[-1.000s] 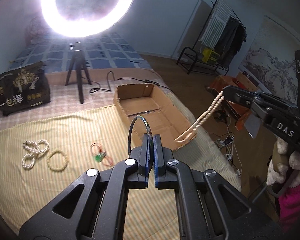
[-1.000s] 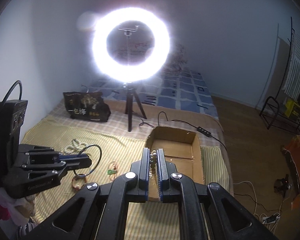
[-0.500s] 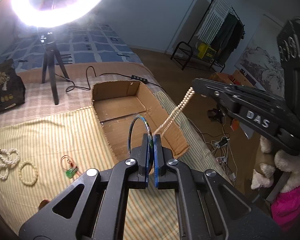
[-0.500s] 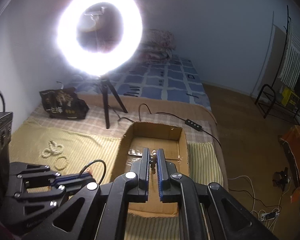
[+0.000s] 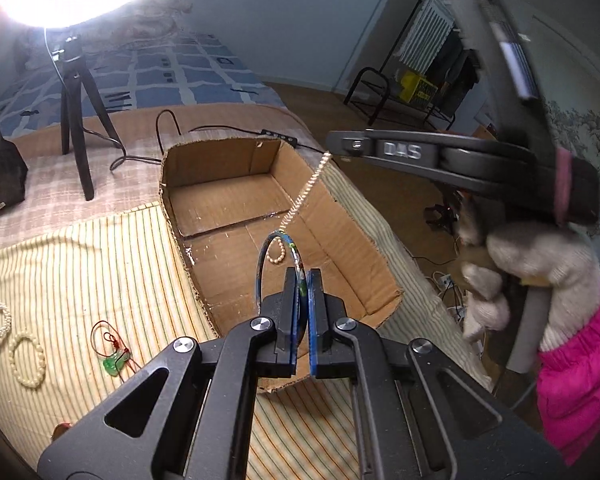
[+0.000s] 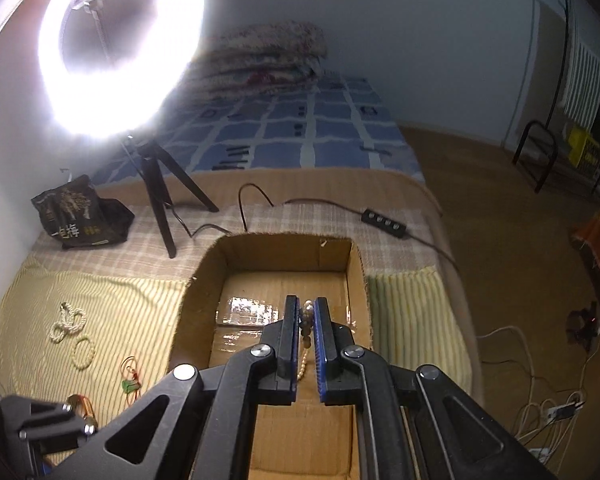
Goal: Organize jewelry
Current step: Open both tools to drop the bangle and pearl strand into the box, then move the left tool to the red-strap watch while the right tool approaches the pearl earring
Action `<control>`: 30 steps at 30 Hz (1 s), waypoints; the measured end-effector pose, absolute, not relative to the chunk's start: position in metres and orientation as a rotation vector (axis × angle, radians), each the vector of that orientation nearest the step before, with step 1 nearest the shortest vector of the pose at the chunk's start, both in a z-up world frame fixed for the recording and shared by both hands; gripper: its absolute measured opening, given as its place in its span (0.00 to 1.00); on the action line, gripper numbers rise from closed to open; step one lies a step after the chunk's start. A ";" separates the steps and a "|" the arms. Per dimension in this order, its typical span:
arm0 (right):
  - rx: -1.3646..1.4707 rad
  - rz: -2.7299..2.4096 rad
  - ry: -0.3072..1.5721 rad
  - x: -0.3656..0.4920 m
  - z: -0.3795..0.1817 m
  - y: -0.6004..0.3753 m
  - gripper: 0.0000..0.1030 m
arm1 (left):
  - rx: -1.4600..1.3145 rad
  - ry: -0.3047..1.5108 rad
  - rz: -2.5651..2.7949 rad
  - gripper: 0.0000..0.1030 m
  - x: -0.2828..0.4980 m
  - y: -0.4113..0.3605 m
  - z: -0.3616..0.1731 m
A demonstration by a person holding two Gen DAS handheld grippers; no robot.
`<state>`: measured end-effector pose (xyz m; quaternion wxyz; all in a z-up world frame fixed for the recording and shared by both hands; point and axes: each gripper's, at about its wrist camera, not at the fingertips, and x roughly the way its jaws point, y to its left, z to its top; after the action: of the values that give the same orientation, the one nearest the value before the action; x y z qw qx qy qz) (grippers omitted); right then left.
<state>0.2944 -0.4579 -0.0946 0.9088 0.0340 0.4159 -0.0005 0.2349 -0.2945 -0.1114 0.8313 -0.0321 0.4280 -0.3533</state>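
Over the cardboard box (image 5: 228, 168), the right claw (image 5: 332, 146) pinched a bead necklace (image 5: 304, 196) dangling straight inside, while the left claw (image 5: 302, 280), nearer the front wall, clamped a thin bangle (image 5: 262, 264)

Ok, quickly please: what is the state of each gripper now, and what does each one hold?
Left gripper: closed, holding the thin bangle.
Right gripper: closed, holding the bead necklace, which hangs over the cardboard box.

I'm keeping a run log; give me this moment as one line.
left gripper: shut on bangle | right gripper: shut on bead necklace | both over cardboard box
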 end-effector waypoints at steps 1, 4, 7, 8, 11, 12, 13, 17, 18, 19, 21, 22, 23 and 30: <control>0.083 0.000 0.866 0.299 -0.100 -0.459 0.04 | -0.063 0.909 -0.750 0.01 0.235 -0.296 -0.114; 0.121 0.014 0.888 0.308 -0.114 -0.463 0.04 | -0.051 0.908 -0.753 0.01 0.236 -0.300 -0.119; 0.148 0.022 0.904 0.315 -0.123 -0.466 0.04 | -0.047 0.917 -0.752 0.01 0.239 -0.303 -0.126; 0.159 0.028 0.910 0.317 -0.126 -0.467 0.04 | -0.047 0.922 -0.752 0.01 0.240 -0.304 -0.129; 0.165 0.033 0.919 0.320 -0.131 -0.467 0.05 | -0.044 0.925 -0.748 0.01 0.243 -0.305 -0.134; 0.165 0.036 0.921 0.321 -0.132 -0.467 0.06 | -0.041 0.924 -0.748 0.01 0.243 -0.305 -0.135; 0.166 0.038 0.920 0.321 -0.133 -0.467 0.07 | -0.039 0.921 -0.749 0.01 0.244 -0.305 -0.135; 0.148 0.024 0.905 0.319 -0.130 -0.465 0.53 | -0.017 0.920 -0.745 0.17 0.241 -0.305 -0.133; 0.141 0.014 0.902 0.319 -0.129 -0.465 0.68 | -0.015 0.915 -0.743 0.42 0.239 -0.304 -0.132; 0.136 0.001 0.895 0.318 -0.127 -0.464 0.75 | -0.011 0.902 -0.735 0.61 0.238 -0.303 -0.132; 0.130 -0.021 0.880 0.316 -0.124 -0.466 0.87 | -0.002 0.876 -0.724 0.65 0.235 -0.300 -0.129; 0.131 -0.031 0.871 0.314 -0.122 -0.466 0.87 | 0.004 0.875 -0.725 0.65 0.233 -0.300 -0.128; 0.135 -0.034 0.871 0.314 -0.122 -0.468 0.89 | 0.008 0.877 -0.724 0.65 0.231 -0.299 -0.127; 0.151 -0.107 0.882 0.307 -0.118 -0.474 0.96 | 0.019 0.878 -0.721 0.65 0.224 -0.287 -0.125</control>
<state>0.3069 -0.4736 -0.1177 0.9001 0.0728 0.4264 -0.0518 0.2240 -0.2874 -0.1246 0.8429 0.0088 0.4158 -0.3414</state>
